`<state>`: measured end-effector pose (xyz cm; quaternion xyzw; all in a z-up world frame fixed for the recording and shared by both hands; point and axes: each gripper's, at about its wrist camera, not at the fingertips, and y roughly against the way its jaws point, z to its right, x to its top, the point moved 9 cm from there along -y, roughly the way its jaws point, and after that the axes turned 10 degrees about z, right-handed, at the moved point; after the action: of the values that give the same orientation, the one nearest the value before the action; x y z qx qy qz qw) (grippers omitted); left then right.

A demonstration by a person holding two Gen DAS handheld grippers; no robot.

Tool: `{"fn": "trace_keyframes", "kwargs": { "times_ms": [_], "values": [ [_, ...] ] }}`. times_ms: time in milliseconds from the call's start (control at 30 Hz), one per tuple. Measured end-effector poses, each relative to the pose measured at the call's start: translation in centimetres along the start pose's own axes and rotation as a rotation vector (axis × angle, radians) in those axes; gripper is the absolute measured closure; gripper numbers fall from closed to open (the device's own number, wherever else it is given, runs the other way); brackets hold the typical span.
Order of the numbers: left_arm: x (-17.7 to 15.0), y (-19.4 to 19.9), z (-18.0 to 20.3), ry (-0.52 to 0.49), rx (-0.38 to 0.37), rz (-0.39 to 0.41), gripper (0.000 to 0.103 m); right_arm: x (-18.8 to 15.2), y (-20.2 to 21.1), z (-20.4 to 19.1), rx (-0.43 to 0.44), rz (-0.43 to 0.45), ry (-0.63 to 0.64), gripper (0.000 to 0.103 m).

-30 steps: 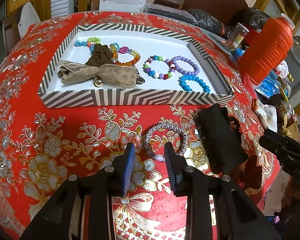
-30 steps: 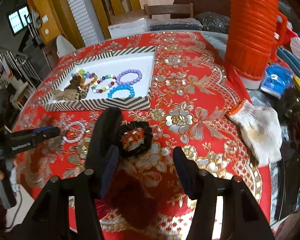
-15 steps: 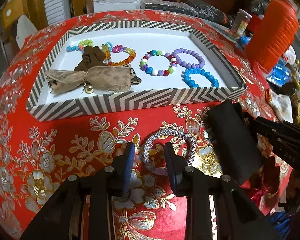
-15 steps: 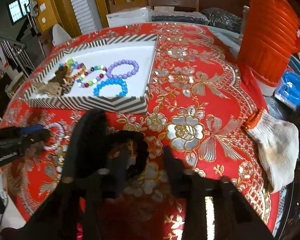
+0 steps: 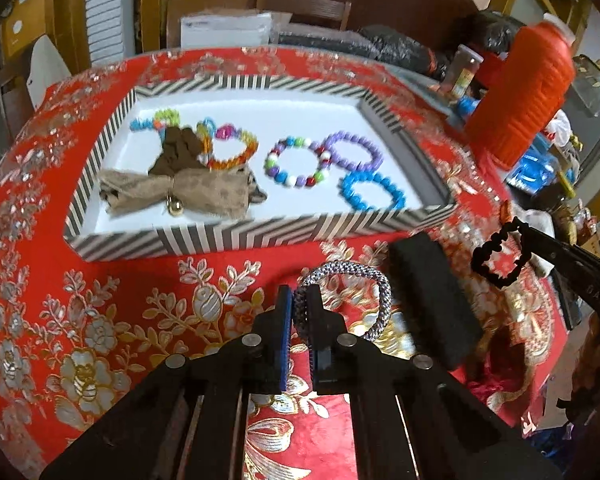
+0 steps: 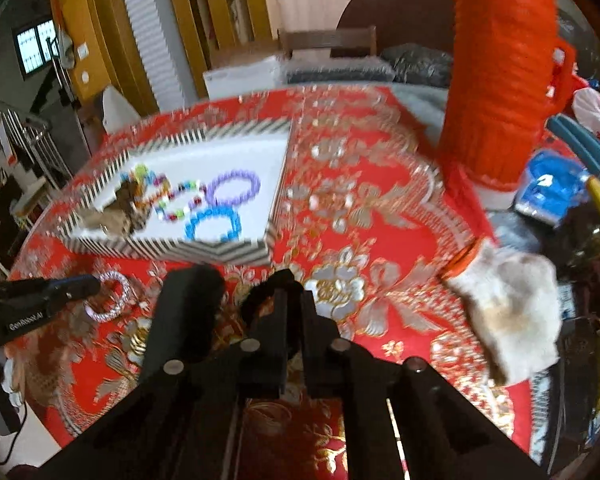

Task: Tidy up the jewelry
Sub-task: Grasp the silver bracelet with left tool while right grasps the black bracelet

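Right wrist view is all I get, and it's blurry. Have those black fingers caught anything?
Observer: Yes. The left wrist view shows the right gripper shut on a black bracelet, pinching one side of its loop.
Visitor: And the other tool at my left edge?
Observer: The left gripper is shut on a silver bracelet, with the near side of the loop clamped between its fingers.
Visitor: What's the brown lump in the tray?
Observer: A fabric bow with a small gold bell, lying in the left part of the tray.
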<state>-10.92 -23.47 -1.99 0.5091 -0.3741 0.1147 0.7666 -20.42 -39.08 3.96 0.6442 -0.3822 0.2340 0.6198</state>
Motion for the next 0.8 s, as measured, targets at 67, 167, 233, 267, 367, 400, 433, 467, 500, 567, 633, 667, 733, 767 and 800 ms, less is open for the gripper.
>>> {"fn": "trace_keyframes", "kwargs": {
  "times_ms": [67, 167, 233, 267, 367, 400, 433, 467, 500, 567, 633, 667, 733, 767, 800],
  "values": [
    [0.6, 0.7, 0.3, -0.007, -0.002, 0.02, 0.097, 0.8, 1.0, 0.0, 0.002, 0.025, -0.004, 0.098],
    [1.4, 1.5, 0.6, -0.03, 0.016, 0.049, 0.097, 1.7, 2.0, -0.4, 0.02, 0.047, -0.01, 0.098],
    [1.8, 1.8, 0.8, -0.046, 0.028, 0.064, 0.097, 2.1, 2.5, -1.0, 0.032, 0.058, -0.006, 0.098],
    [1.9, 1.9, 0.9, -0.049, 0.03, 0.068, 0.097, 2.2, 2.7, -1.1, 0.035, 0.061, -0.004, 0.098],
    [2.2, 2.1, 1.0, -0.058, 0.037, 0.076, 0.097, 2.4, 3.1, -2.0, 0.048, 0.07, 0.009, 0.098],
    [2.2, 2.2, 1.1, -0.062, 0.041, 0.078, 0.097, 2.4, 3.2, -2.3, 0.053, 0.07, 0.014, 0.098],
    [2.3, 2.2, 1.1, -0.066, 0.047, 0.082, 0.097, 2.5, 3.2, -2.6, 0.058, 0.069, 0.022, 0.098],
    [2.3, 2.2, 1.0, -0.066, 0.05, 0.082, 0.097, 2.4, 3.2, -2.8, 0.06, 0.069, 0.025, 0.098],
    [2.4, 2.2, 1.0, -0.066, 0.05, 0.081, 0.097, 2.4, 3.1, -3.0, 0.063, 0.066, 0.027, 0.098],
    [2.5, 2.2, 1.0, -0.066, 0.054, 0.086, 0.097, 2.2, 3.1, -3.6, 0.07, 0.061, 0.034, 0.098],
    [2.6, 2.2, 0.9, -0.069, 0.06, 0.09, 0.097, 2.1, 3.0, -4.1, 0.078, 0.057, 0.044, 0.098],
    [2.7, 2.2, 0.9, -0.069, 0.061, 0.09, 0.097, 2.1, 3.0, -4.3, 0.08, 0.056, 0.046, 0.098],
    [2.7, 2.3, 0.8, -0.069, 0.063, 0.093, 0.097, 2.1, 3.0, -4.7, 0.085, 0.056, 0.054, 0.098],
    [2.7, 2.3, 0.8, -0.072, 0.067, 0.096, 0.097, 2.1, 3.0, -4.8, 0.087, 0.056, 0.056, 0.098],
    [2.8, 2.3, 0.8, -0.073, 0.07, 0.098, 0.097, 2.2, 3.0, -5.0, 0.09, 0.057, 0.057, 0.098]
  ]
}}
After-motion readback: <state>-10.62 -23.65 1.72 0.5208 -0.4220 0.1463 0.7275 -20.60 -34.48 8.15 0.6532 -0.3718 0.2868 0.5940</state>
